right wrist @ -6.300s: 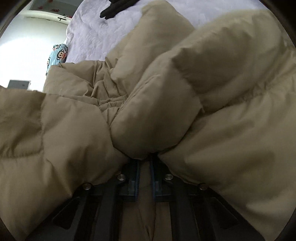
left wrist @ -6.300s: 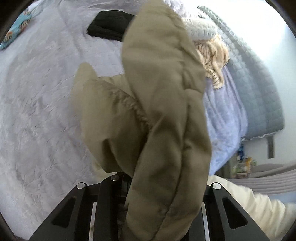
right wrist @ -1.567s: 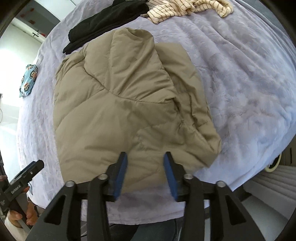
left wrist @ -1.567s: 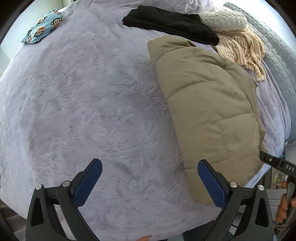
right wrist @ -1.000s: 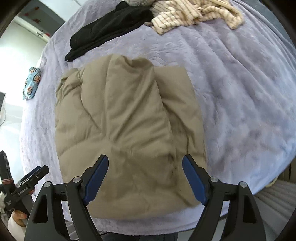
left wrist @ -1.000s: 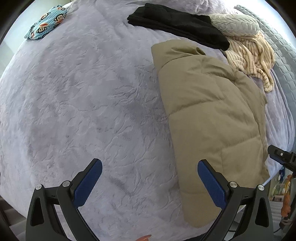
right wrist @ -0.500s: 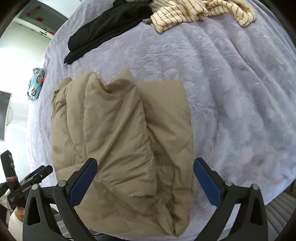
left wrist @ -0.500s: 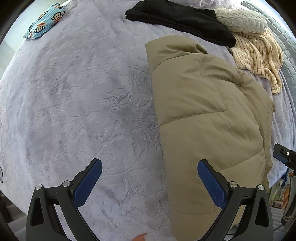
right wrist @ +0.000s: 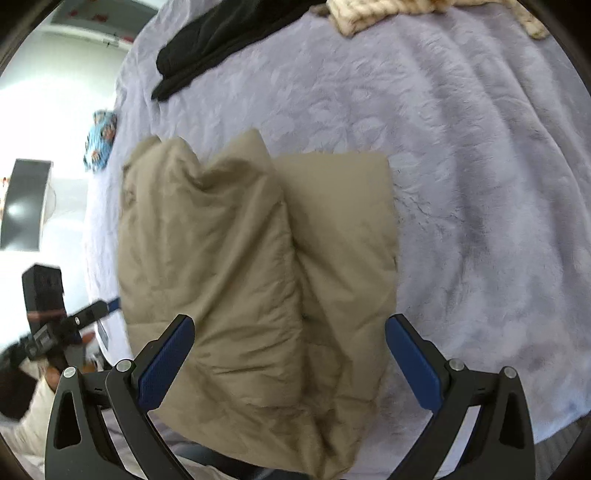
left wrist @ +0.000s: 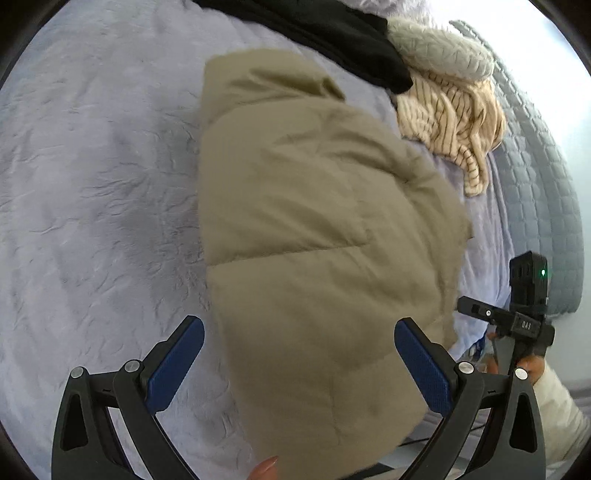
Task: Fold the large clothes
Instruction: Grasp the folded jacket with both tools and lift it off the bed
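Tan quilted puffer jacket (left wrist: 314,240): folded, lying on your lavender plush bedspread (left wrist: 92,184) at the near edge. Black garment (left wrist: 325,29) and cream striped knit (left wrist: 450,110): far side. Your left gripper (left wrist: 299,363) and right gripper (right wrist: 290,363): jaws wide apart above the jacket, gripping nothing; the right's have just been opening.

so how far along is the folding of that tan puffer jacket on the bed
Done: the tan quilted puffer jacket lies folded into a long bundle on the lavender bedspread. In hand: nothing; the left tongs and right tongs both hover open over its near end, probably for another fold. Left: the crumpled cream striped top looks unfolded; the black garment already lies flat.
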{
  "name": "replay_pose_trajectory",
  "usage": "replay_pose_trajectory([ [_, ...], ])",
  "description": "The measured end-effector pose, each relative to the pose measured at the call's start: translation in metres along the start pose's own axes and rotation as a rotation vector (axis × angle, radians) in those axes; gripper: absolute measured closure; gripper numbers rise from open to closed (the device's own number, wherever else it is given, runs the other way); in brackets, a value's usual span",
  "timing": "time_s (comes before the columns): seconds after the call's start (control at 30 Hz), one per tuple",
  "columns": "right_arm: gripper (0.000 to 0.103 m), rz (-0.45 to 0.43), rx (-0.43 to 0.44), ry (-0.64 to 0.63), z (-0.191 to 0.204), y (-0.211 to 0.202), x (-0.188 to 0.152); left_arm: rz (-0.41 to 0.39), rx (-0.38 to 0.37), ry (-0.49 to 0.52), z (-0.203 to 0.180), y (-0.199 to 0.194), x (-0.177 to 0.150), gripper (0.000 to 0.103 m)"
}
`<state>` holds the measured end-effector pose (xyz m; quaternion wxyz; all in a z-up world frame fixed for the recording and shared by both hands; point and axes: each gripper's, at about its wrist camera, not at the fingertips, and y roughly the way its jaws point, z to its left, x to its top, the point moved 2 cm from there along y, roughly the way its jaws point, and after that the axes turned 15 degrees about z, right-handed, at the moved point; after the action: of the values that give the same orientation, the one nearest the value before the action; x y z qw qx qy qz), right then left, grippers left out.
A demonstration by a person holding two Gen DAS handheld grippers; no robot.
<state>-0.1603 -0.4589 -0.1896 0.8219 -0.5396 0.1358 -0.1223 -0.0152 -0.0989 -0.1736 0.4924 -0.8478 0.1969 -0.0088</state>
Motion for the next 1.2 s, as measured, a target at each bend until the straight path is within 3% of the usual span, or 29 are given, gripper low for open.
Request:
replay_pose_trajectory([
  [0.1, 0.0, 0.05, 0.054, 0.016, -0.02, 0.015, 0.011, 0.039, -0.048, -0.011, 0.009, 0.022, 0.01, 0.0],
  [0.27, 0.0, 0.116, 0.281, -0.004, -0.028, 0.046, 0.037, 0.056, -0.15, -0.057, 0.017, 0.045, 0.028, 0.0],
  [0.47, 0.0, 0.16, 0.398, 0.027, -0.028, 0.08, 0.057, 0.097, -0.281, -0.121, 0.025, 0.073, 0.04, 0.0],
  [0.57, 0.0, 0.16, 0.442, 0.084, -0.031, 0.085, 0.055, 0.064, -0.245, -0.102, 0.01, 0.071, 0.038, 0.005],
  [0.6, 0.002, 0.16, 0.454, 0.09, -0.031, 0.084, 0.054, 0.048, -0.233, -0.086, 0.005, 0.067, 0.037, 0.011],
  [0.7, 0.026, 0.153, 0.497, 0.095, -0.029, 0.071, 0.046, 0.014, -0.255, -0.058, -0.004, 0.048, 0.032, 0.026],
  [0.8, 0.04, 0.141, 0.53, 0.072, -0.018, 0.059, 0.04, -0.016, -0.284, -0.01, -0.013, 0.027, 0.03, 0.028],
  [1.0, 0.041, 0.076, 0.564, 0.007, 0.048, 0.042, 0.041, -0.114, -0.318, 0.061, 0.0, -0.035, 0.034, 0.028],
  [1.2, 0.041, 0.017, 0.58, -0.04, 0.139, 0.058, 0.05, -0.203, -0.302, 0.12, 0.063, -0.116, 0.041, 0.028],
])
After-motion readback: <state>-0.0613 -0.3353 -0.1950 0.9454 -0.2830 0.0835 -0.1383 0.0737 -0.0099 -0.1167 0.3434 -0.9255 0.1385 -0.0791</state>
